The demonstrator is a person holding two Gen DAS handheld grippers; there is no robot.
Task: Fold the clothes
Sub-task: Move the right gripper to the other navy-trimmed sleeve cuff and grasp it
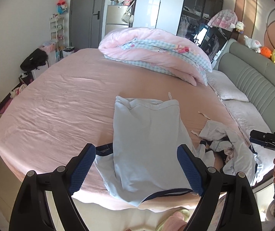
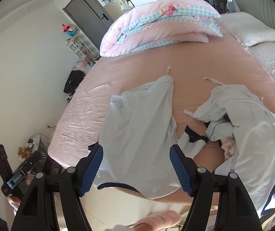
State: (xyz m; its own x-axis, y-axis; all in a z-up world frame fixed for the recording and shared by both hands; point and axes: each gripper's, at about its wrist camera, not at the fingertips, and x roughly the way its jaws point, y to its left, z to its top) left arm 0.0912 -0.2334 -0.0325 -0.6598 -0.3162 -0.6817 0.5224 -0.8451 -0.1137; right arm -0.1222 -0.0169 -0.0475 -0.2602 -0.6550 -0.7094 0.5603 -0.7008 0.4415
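A pale blue garment with navy trim lies folded into a long strip on the pink bed sheet, its near end at the bed's front edge. My left gripper hovers above that near end, open, its blue pads well apart and not pressing the cloth. The right wrist view shows the same garment under my right gripper, which is also open and off the fabric. The right gripper appears at the right edge of the left wrist view, held by a hand. The left gripper shows at lower left.
A loose pile of pale clothes lies to the right of the garment. A folded pink quilt sits at the far side, pillows and a grey headboard to the right. Pink slippers are on the floor below.
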